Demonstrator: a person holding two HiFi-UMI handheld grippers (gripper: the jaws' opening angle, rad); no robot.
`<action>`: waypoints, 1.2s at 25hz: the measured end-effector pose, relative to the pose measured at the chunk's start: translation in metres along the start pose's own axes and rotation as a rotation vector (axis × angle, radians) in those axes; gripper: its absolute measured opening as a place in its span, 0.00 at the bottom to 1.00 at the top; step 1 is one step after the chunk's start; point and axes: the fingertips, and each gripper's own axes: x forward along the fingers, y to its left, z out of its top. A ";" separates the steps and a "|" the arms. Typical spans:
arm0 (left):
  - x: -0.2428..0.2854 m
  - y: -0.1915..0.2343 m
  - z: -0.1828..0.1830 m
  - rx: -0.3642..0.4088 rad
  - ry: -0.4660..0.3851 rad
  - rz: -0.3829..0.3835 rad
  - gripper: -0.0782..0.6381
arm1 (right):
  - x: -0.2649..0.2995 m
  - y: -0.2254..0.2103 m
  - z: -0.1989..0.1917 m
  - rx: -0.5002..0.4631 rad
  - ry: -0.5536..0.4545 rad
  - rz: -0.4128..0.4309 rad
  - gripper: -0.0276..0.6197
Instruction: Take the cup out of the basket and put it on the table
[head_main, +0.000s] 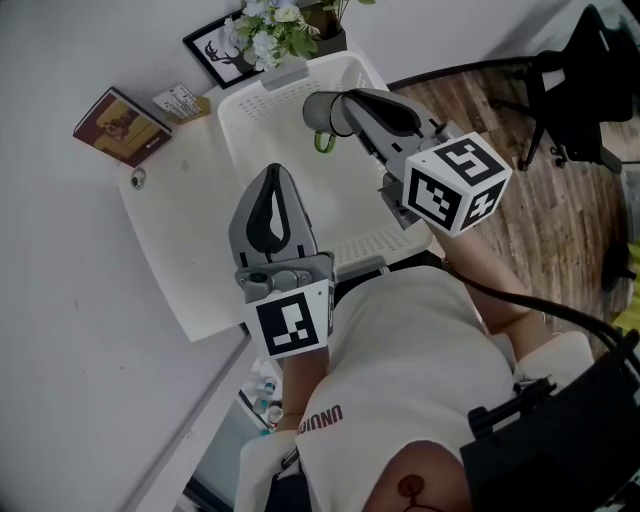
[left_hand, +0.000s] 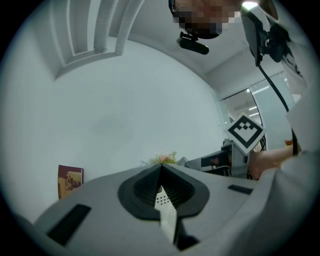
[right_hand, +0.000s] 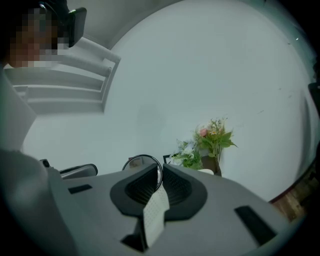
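Observation:
A grey cup (head_main: 318, 110) with a green loop handle (head_main: 324, 142) hangs above the white perforated basket (head_main: 250, 110). My right gripper (head_main: 335, 112) is shut on its wall. In the right gripper view the cup's dark rim (right_hand: 142, 167) shows as a ring just past the jaws, which pinch it. My left gripper (head_main: 272, 185) hovers over the white table (head_main: 190, 230) in front of the basket. Its jaws are shut with nothing between them, and in the left gripper view the tips (left_hand: 161, 167) meet.
A brown book (head_main: 120, 126), a small card (head_main: 182, 101) and a small round object (head_main: 138, 178) lie on the table's left part. A framed picture (head_main: 218, 47) and a flower pot (head_main: 272, 28) stand behind the basket. An office chair (head_main: 580, 70) stands on the wooden floor at right.

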 end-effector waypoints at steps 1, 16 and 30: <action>0.001 -0.002 0.001 0.002 0.000 -0.001 0.12 | -0.002 -0.001 0.003 0.000 -0.007 0.000 0.11; 0.018 -0.032 0.006 0.024 0.016 -0.032 0.12 | -0.031 -0.036 0.031 0.051 -0.089 -0.015 0.11; 0.033 -0.060 0.004 0.014 0.029 -0.061 0.12 | -0.054 -0.078 0.040 0.088 -0.128 -0.081 0.11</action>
